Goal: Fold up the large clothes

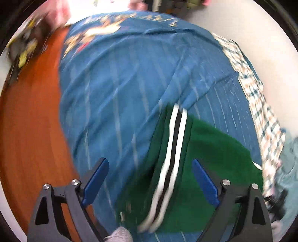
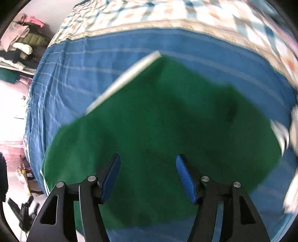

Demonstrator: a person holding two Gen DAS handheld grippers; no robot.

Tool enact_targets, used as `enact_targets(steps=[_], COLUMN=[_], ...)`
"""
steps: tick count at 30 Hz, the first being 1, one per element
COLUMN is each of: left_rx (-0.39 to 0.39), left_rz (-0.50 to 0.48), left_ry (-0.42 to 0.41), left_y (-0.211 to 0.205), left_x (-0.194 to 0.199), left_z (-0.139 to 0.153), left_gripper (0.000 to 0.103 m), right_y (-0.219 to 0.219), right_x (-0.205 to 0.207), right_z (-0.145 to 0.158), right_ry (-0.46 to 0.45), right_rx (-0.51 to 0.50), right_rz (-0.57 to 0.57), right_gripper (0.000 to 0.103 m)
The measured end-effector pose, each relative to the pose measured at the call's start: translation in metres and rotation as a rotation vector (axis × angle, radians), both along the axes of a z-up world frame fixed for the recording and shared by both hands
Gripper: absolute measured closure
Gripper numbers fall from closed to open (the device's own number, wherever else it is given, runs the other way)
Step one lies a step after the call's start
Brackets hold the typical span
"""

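A green garment (image 2: 160,130) with white trim lies spread on a blue striped bedsheet (image 2: 74,74). In the left wrist view the garment (image 1: 214,158) shows a white-and-black striped band (image 1: 173,149) running toward me. My left gripper (image 1: 150,163) is open above the striped band, holding nothing. My right gripper (image 2: 148,160) is open above the middle of the green cloth, holding nothing. Both views are motion-blurred.
A plaid quilt (image 2: 204,16) lies along the bed's far side, and shows in the left wrist view (image 1: 260,104). Orange wooden floor (image 1: 33,121) lies left of the bed. Piled clothes (image 2: 20,42) sit on shelves at the left.
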State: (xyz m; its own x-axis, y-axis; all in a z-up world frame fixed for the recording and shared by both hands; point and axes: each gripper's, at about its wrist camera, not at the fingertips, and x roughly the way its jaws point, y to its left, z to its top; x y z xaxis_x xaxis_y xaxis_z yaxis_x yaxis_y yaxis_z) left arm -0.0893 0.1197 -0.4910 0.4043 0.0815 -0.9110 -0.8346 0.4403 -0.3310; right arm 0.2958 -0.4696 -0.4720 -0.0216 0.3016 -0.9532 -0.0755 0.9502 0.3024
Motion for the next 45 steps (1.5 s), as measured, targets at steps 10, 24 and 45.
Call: enact_targets(steps=[10, 24, 45], left_rx=[-0.353, -0.003, -0.131], left_rz=[0.25, 0.104, 0.067], left_ry=[-0.154, -0.18, -0.235], left_y=[-0.083, 0.028, 0.062], left_x=[-0.031, 0.054, 0.102], left_z=[-0.098, -0.037, -0.097], left_gripper=[0.017, 0.077, 0.024], right_y=[-0.005, -0.039, -0.025], right_x=[-0.066, -0.087, -0.043], right_z=[-0.039, -0.004, -0.015], right_ry=[0.068, 0.041, 0.059], right_rx=[0.08, 0.161, -0.038], right_rz=[-0.068, -0.155, -0.137], right_gripper=[0.039, 0.039, 0.056])
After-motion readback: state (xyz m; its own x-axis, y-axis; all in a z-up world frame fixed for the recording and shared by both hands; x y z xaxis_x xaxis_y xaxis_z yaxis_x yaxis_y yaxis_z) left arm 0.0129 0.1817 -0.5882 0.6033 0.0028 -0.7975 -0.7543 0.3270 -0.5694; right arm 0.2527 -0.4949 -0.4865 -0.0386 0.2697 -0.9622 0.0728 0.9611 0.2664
